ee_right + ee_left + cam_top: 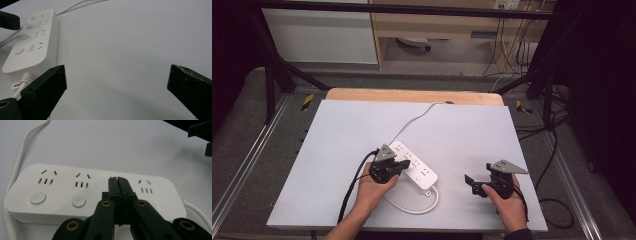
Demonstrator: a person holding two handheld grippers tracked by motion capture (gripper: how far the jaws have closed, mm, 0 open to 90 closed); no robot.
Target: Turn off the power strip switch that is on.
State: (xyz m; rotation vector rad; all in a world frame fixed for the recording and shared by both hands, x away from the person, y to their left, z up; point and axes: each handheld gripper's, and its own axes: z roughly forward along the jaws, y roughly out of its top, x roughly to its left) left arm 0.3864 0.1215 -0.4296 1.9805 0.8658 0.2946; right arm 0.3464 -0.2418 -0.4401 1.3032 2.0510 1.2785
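The white power strip [414, 169] lies flat on the white counter [337, 150], near its middle, with its long axis running diagonally from upper left to lower right in the high view. Its white cord [414, 121] leaves toward the far edge of the counter, and a further loop of cord [412, 206] curls on the counter just on the near side of the strip.

The left gripper [117, 180] is held directly over the strip, above its middle section. In the left gripper view its two black jaws are pressed together with no gap and nothing between them; their tips stand over the strip's top face, between the second and the last visible socket group. Whether the tips touch the strip's surface cannot be told. Two round buttons [38, 198] are seen on the strip to the left of the jaws in that view. The left hand [371, 190] grips the tool from the near side of the strip.

The right gripper [474, 184] sits well apart from the strip, off its cord end, close over the bare counter. Its jaws stand wide open and hold nothing; in the right gripper view, plain counter surface lies between them. The right hand [509, 205] holds it from the near edge.
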